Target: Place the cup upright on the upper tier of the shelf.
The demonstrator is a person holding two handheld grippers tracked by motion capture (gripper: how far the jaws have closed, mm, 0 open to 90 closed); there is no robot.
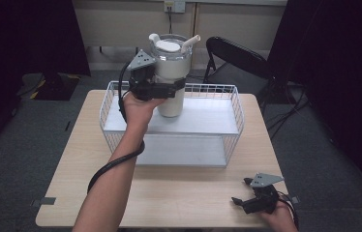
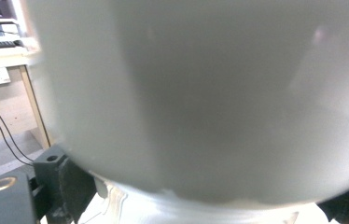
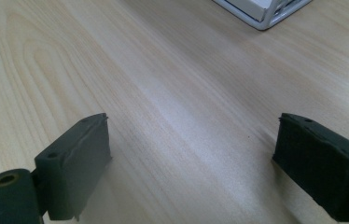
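From the high view, your left gripper has its jaws clamped round the body of the white tumbler, which stands upright over the wire basket at the far side of the worktop; I judge you are mid-carry, either setting the tumbler into the basket or lifting it clear, and the frame alone does not settle which; whether its base touches the basket's floor is hidden behind the near rim and your hand; your right gripper rests low at the near right corner, jaws apart and holding nothing; the next move calls for keeping the tumbler vertical, since the lid and straw sit high and the grip is at mid-body.

In the left gripper view, the tumbler sits so close that it blurs to a pale wall; only the roots of the jaws show at the bottom corners, so the contact itself is hard to make out.

In the right gripper view, the jaws stand wide over bare worktop; a corner of the basket is cut off at the top edge.
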